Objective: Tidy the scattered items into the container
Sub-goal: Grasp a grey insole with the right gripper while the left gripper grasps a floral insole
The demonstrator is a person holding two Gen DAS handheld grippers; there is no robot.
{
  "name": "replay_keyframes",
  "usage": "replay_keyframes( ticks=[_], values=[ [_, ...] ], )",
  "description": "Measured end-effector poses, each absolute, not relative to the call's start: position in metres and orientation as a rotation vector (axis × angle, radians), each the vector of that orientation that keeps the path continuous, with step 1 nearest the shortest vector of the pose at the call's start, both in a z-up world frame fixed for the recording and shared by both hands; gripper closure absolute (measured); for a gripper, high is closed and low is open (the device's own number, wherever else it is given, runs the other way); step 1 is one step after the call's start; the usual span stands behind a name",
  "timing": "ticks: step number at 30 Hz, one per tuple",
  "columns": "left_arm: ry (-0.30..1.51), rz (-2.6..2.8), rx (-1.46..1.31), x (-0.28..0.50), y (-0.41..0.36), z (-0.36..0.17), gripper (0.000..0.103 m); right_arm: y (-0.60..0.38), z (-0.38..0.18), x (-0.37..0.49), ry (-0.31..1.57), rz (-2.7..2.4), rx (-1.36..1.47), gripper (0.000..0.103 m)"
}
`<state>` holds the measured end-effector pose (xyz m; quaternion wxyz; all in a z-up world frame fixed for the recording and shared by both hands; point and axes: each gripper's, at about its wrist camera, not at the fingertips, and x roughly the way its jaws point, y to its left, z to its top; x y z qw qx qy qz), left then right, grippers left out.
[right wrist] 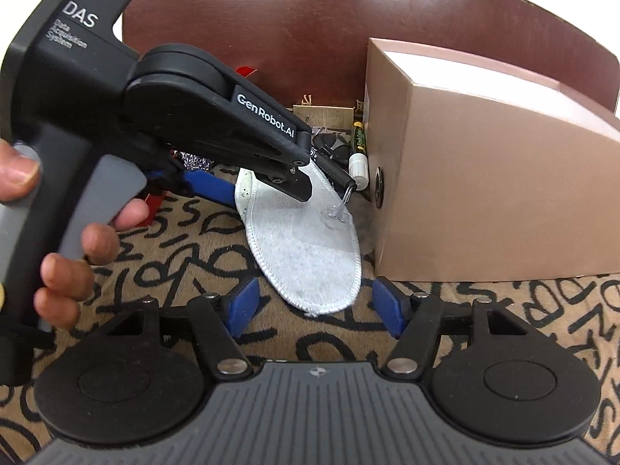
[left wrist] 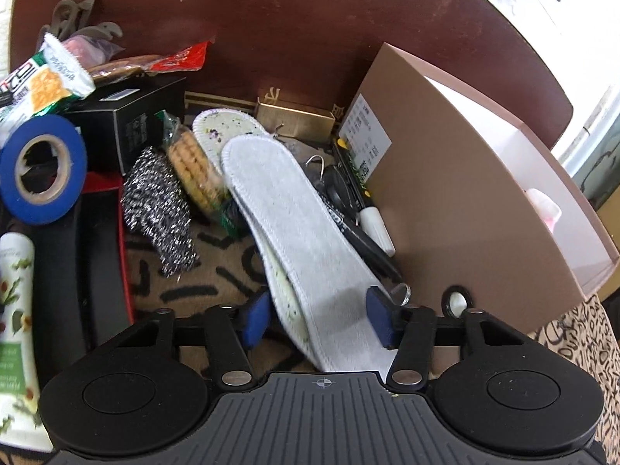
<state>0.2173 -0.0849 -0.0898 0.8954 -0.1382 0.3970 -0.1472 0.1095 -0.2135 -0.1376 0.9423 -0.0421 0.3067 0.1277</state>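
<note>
In the left wrist view, the left hand-held gripper (left wrist: 317, 319) stands open, with its blue pads on both sides of the heel end of a white insole (left wrist: 286, 224). The pads do not yet press on it. This insole lies on top of a second, speckled insole (left wrist: 228, 131), and the pair points toward 11 o'clock. At 3 o'clock stands the pink-brown box (left wrist: 457, 209), open at the top – the container, I judge. Between the insoles and the box lie a black marker (left wrist: 360, 232) and a metal hook (left wrist: 316, 162). At 9 o'clock are a steel scourer (left wrist: 159, 209), a pack of biscuits (left wrist: 193, 166) and a roll of blue tape (left wrist: 40, 170).

In the right wrist view, the right hand-held gripper (right wrist: 314, 310) is also open and holds nothing; the toe end of the white insole (right wrist: 310, 259) lies just beyond its pads at 12 o'clock. The left hand-held gripper (right wrist: 255, 182) comes in from 10 o'clock over the far end of the insole. The box (right wrist: 496, 178) stands at 2 o'clock on the patterned surface (right wrist: 155, 263).

The insole looks light, thin and soft – it will probably bend and hang down if it is taken at one end only. A hold across the narrow width near the heel seems good, but the lower insole may come along.
</note>
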Motion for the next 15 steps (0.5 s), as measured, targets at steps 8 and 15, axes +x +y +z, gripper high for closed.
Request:
replay_keyframes(
  ticks=[8, 15],
  values=[
    [0.829, -0.296, -0.292, 0.214, -0.08, -0.085, 0.085, -0.208, -0.136, 0.099, 0.62, 0.285, -0.104, 0.047],
    [0.804, -0.324, -0.259, 0.168, -0.07, -0.072, 0.093, -0.213, -0.134, 0.061, 0.656, 0.39, -0.101, 0.055]
  ],
)
